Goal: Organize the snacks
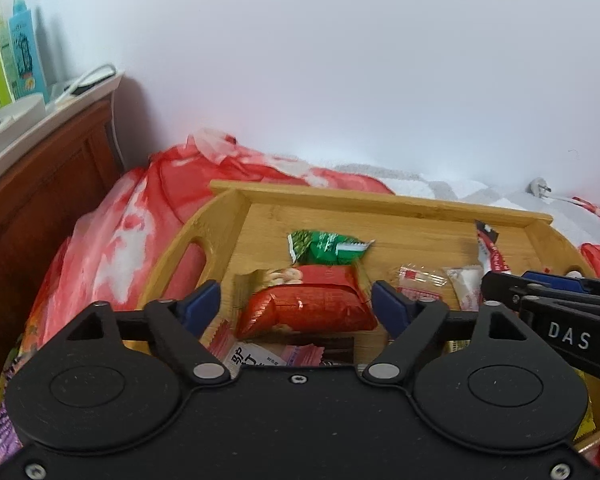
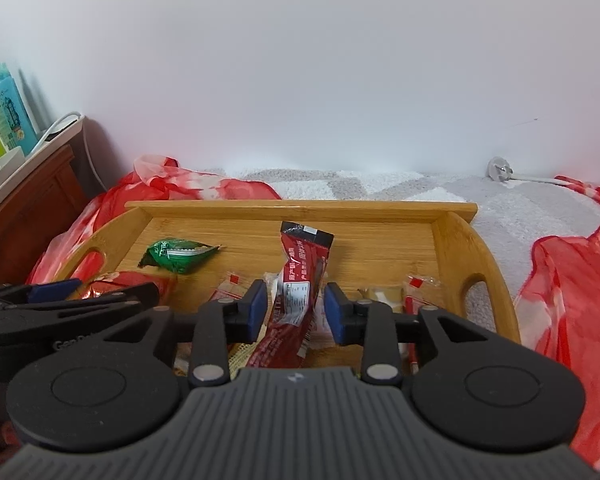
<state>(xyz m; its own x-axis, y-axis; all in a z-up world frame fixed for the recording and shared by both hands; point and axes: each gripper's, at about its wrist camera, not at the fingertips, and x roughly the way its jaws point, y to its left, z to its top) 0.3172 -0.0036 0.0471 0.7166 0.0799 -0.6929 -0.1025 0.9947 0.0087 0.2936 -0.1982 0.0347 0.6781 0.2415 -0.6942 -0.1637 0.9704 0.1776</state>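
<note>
A bamboo tray [image 1: 380, 200] [image 2: 300, 210] lies on the bed and holds several snack packets. My left gripper [image 1: 298, 304] is open, its blue pads on either side of a shiny red snack bag [image 1: 308, 306] without touching it. A green packet [image 1: 326, 247] [image 2: 178, 255] lies behind it. My right gripper [image 2: 296, 308] is open around a long dark-red packet [image 2: 300, 284] that stands tilted upward between the pads. Small clear-and-red candy packets [image 1: 422, 282] [image 2: 420, 288] lie on the tray's right side. The left gripper's body [image 2: 72, 304] shows at the left of the right wrist view.
A red-and-white blanket [image 1: 132, 232] [image 2: 572, 292] surrounds the tray on the grey bedding [image 2: 380, 184]. A wooden headboard with a white shelf [image 1: 40, 128] carries bottles [image 1: 24, 48] at the left. A plug and cable [image 2: 500, 170] lie by the wall.
</note>
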